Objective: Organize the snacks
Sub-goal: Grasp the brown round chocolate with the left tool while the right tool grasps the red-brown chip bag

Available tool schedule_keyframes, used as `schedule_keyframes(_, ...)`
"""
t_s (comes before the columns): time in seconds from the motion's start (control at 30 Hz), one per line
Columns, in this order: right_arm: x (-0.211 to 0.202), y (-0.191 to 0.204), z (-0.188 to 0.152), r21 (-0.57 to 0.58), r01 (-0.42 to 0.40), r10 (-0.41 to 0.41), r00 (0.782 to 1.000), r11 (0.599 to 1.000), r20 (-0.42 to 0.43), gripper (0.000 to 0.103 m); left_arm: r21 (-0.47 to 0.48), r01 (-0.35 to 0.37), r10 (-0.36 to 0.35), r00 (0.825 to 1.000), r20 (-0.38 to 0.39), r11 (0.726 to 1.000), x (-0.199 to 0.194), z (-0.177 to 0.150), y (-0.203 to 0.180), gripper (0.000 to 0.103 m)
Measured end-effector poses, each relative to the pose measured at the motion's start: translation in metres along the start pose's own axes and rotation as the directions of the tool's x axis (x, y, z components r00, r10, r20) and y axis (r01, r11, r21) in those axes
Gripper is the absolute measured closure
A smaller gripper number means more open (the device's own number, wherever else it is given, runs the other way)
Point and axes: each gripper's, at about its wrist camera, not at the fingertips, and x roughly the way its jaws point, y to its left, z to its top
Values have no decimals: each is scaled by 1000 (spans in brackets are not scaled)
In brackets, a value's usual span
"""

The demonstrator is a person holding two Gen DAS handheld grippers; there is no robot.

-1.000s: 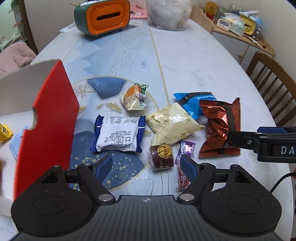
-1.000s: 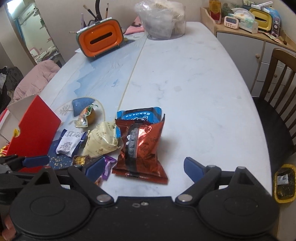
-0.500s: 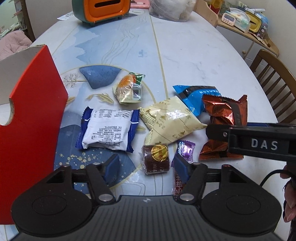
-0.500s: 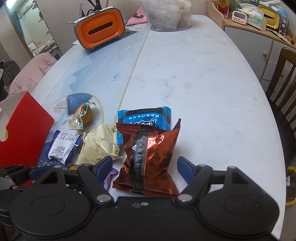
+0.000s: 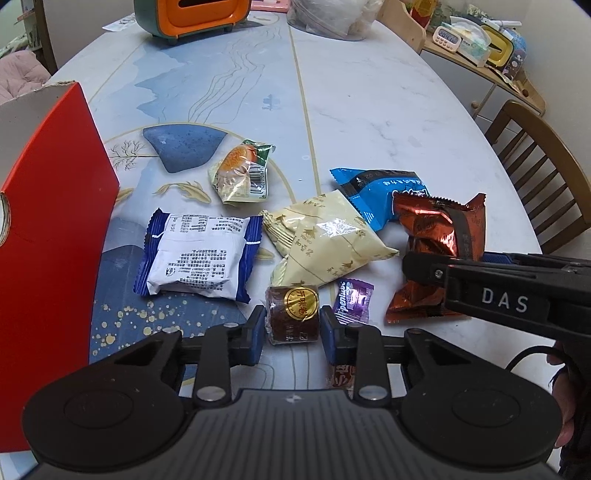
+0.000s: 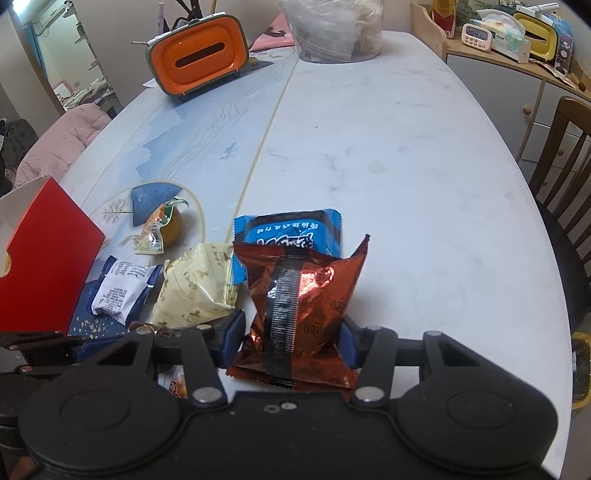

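Observation:
My left gripper (image 5: 292,330) points down at the table, its jaws closing, and both blue pads touch the sides of a small brown candy with a gold label (image 5: 293,315). My right gripper (image 6: 291,338) is also closing; its pads squeeze the lower end of a copper-brown foil packet (image 6: 306,291), which buckles upward between them. That packet (image 5: 439,236) also shows in the left wrist view. A red cardboard box (image 5: 51,258) stands open at the left. Loose snacks lie between: a white-and-blue packet (image 5: 199,254), a cream packet (image 5: 321,236), a blue packet (image 5: 373,192).
A purple candy (image 5: 352,301) lies just right of the left fingers. A small orange-and-green packet (image 5: 240,173) sits further back. An orange tissue box (image 6: 199,55) and a clear bag (image 6: 332,29) stand at the far end. A wooden chair (image 6: 565,155) is at the right edge.
Both pairs of jaws have narrowed from wide apart onto their snacks: the left onto the brown candy, the right onto the copper-brown packet, which has crumpled and risen. Both grippers came lower and closer.

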Motion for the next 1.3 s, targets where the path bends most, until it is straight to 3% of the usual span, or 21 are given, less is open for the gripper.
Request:
schedule_keyframes(0.23,-13,-1,-6,22,-6,6,1000,1000,7,60,-23,13,-13,1000,-4,1000,-10,-3,5,73)
schedule_keyframes(0.7,-61,16,-25,35,-34,32,999,999,38,61,-66,77,-75,997,29,995,-57,-17,26,73)
schedule_keyframes(0.8,-75,24,-28,21,-33,32,998,999,45,61,-52,53,-51,998,27,997,-69,-20,27,73)
schedule_keyframes(0.9,-90,34,-31,-2,-11,11,998,1000,57,61,-57,78,-76,996,43,995,-85,-24,33,73)
schedule_keyframes(1.3,-132,81,-32,-42,-57,61,994,997,94,61,-82,70,-65,995,72,994,-140,-30,74,73)
